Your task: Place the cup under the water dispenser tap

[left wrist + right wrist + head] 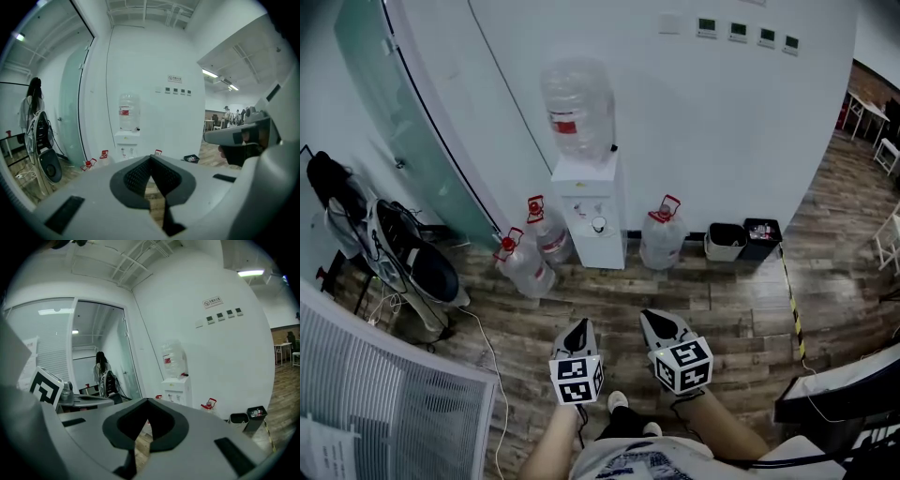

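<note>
The white water dispenser (592, 211) stands against the far wall with a clear bottle (577, 105) on top. A small round pale thing, likely the cup (598, 225), sits in its tap recess. Both grippers hover over the wooden floor well short of it, pointing at it. My left gripper (578, 330) is shut with nothing in it; its tips meet (150, 158) below the dispenser (126, 140). My right gripper (654, 321) is beside it, tips together (147, 401) and holding nothing, with the dispenser (177, 390) ahead.
Three red-capped water jugs (525, 267) (547, 232) (662, 236) stand on the floor either side of the dispenser. Two bins (725, 241) (761, 238) are to the right. A chair with bags and clothes (408, 251) stands left by a glass partition (398, 103). A desk edge (844, 389) is lower right.
</note>
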`<move>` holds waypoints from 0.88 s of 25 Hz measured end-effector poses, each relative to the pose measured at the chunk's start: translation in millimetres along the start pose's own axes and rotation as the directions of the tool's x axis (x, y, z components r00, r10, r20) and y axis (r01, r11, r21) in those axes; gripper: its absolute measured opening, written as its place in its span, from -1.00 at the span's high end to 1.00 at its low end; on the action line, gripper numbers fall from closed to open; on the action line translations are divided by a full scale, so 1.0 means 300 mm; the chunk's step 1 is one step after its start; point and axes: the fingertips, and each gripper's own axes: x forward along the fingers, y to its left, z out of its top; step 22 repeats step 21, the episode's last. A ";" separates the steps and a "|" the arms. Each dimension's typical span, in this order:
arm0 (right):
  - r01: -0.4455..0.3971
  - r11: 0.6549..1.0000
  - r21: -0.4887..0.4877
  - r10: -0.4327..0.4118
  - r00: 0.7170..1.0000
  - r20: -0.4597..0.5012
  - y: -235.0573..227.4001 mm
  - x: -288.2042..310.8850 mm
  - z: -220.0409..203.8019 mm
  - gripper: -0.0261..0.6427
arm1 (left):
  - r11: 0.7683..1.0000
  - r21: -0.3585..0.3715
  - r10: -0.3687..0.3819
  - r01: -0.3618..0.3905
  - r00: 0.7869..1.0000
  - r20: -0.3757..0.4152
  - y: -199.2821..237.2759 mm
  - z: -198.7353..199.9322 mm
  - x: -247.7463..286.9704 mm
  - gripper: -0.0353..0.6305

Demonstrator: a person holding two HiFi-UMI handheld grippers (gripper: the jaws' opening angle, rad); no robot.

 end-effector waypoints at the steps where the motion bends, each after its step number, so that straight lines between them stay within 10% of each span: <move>1: 0.000 1.000 -0.001 0.000 1.000 0.002 0.007 -0.015 -0.007 0.86 | 1.000 -0.003 -0.002 0.002 1.000 0.001 -0.006 -0.008 -0.016 0.74; 22: 0.005 1.000 -0.005 -0.005 1.000 0.015 0.059 -0.144 -0.077 0.86 | 0.999 0.038 -0.018 0.018 1.000 0.019 -0.090 -0.067 -0.156 0.74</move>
